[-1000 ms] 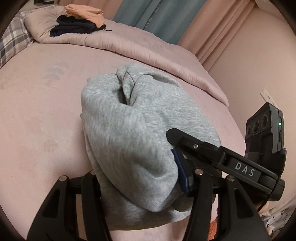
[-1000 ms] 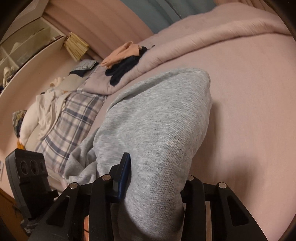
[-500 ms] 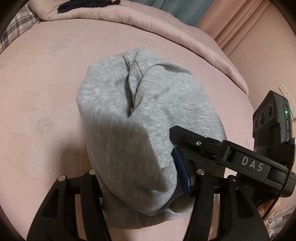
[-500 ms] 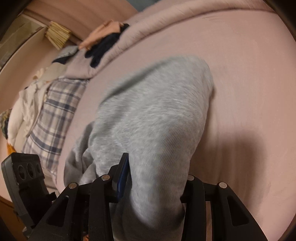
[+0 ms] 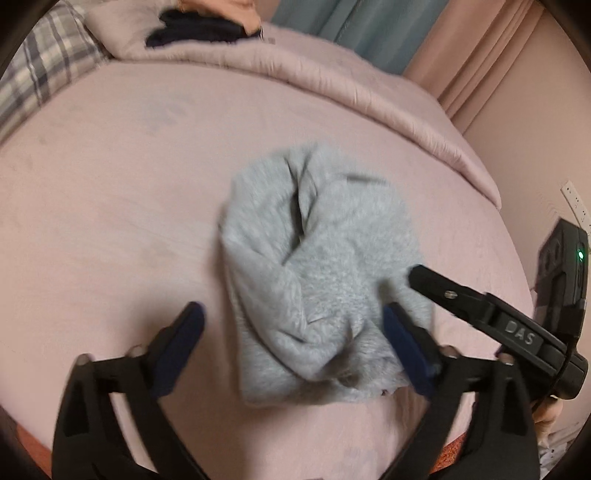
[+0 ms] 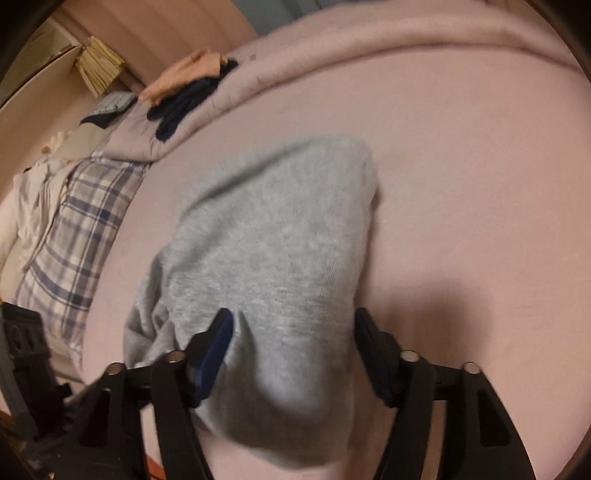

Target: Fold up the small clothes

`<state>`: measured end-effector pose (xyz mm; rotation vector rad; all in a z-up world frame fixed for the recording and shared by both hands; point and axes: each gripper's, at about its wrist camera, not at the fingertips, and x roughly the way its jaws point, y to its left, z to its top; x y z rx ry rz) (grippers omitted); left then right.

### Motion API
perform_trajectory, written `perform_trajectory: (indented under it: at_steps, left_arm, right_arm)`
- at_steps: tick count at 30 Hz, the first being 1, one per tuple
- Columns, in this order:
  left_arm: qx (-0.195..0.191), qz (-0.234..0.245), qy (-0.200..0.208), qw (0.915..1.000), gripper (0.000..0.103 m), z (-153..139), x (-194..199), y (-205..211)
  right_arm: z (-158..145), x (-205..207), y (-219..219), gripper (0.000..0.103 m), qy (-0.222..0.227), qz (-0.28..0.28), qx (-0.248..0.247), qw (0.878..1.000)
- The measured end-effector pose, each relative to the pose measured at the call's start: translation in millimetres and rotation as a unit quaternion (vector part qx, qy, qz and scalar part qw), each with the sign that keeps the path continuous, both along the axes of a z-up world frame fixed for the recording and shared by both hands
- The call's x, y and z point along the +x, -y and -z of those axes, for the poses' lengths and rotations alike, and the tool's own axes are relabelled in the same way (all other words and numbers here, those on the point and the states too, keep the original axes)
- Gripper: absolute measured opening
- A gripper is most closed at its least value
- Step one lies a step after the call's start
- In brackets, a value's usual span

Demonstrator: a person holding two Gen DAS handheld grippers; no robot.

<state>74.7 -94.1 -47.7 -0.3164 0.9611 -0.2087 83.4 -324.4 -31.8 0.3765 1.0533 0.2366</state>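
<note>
Both grippers have just been opening since the earlier frames, letting go of the grey garment (image 5: 321, 266), which now lies in a loose, folded heap on the pink bed (image 5: 110, 206). Left gripper (image 5: 295, 325) has its fingers (image 5: 181, 339) spread wide, the near end of the cloth between them with a gap on the left side. Right gripper (image 6: 291, 332) also stands spread, its fingers (image 6: 218, 343) on either side of the garment's near end, no longer pinching it. Far off, dark and peach clothes (image 5: 199, 26) lie on the rolled pink duvet (image 5: 332, 81), with a plaid pillow (image 6: 81, 229) at the left.
</note>
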Motion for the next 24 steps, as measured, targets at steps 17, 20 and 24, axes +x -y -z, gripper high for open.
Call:
perform_trajectory:
  at_steps: [17,20,24]
  left_arm:
    - [-0.011,-0.017,0.080,0.9966,0.103,-76.1,-61.4,-16.2]
    - [-0.004,-0.018,0.077,0.9969,0.103,-74.9,-64.5,-17.1]
    - [0.002,-0.012,0.067,0.9977,0.103,-69.9,-66.9,-15.3]
  right_arm:
    - [-90.2,-57.0,-2.3,0.094,0.148,0.040,-0.079,0.985]
    - [-90.0,-61.4,-3.6,0.094,0.157,0.056,-0.088,0.982]
    - [-87.4,-66.3,-4.4,0.094,0.151,0.059,-0.097,0.982]
